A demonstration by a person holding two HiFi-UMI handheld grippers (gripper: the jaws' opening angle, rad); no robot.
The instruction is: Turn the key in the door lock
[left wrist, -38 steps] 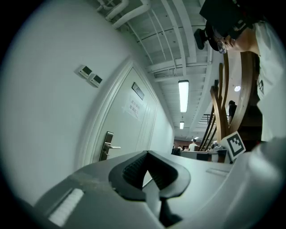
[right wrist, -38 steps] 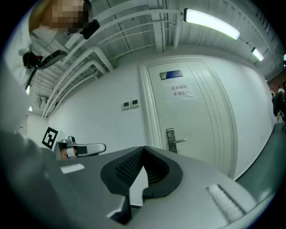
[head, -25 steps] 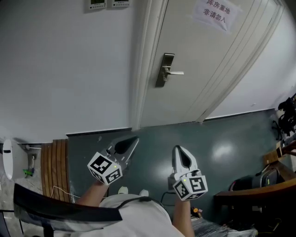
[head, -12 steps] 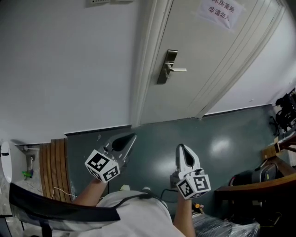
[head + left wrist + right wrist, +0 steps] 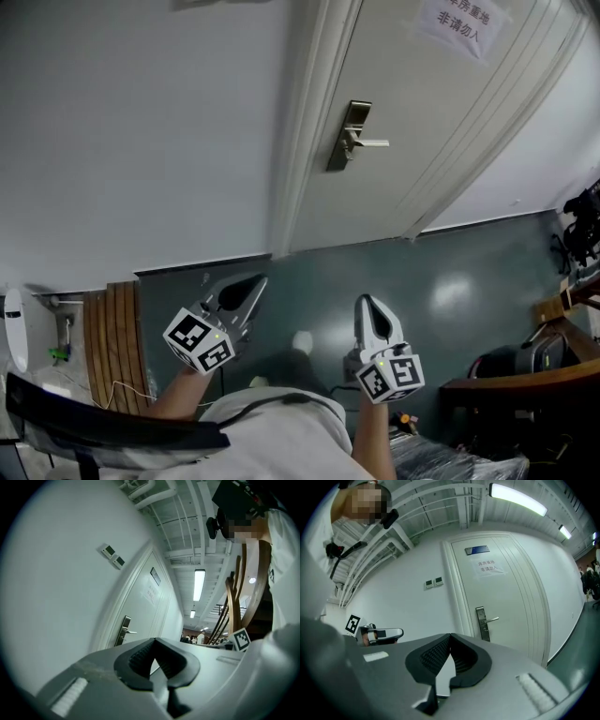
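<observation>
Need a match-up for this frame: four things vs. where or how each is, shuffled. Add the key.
Things:
1. door handle
2. paper notice
3. wooden slats
4. right gripper

Place or state:
A. shut, nothing between the jaws
B. lower left, low against the wall
C. stuck high on the door
D. silver metal lever

Pairs: 1-D, 2-C, 3-B, 4-A

Looks like a hallway in an office or storage building, not a home. Shows in the plain white door (image 5: 412, 112) with a printed paper notice (image 5: 465, 21) taped on and a metal lock plate (image 5: 352, 134) — also two small control panels (image 5: 433, 582) on the bare wall (image 5: 141, 141), exposed pipes (image 5: 436, 496) and strip lights (image 5: 518, 499) overhead, glossy grey-green floor (image 5: 450, 281).
</observation>
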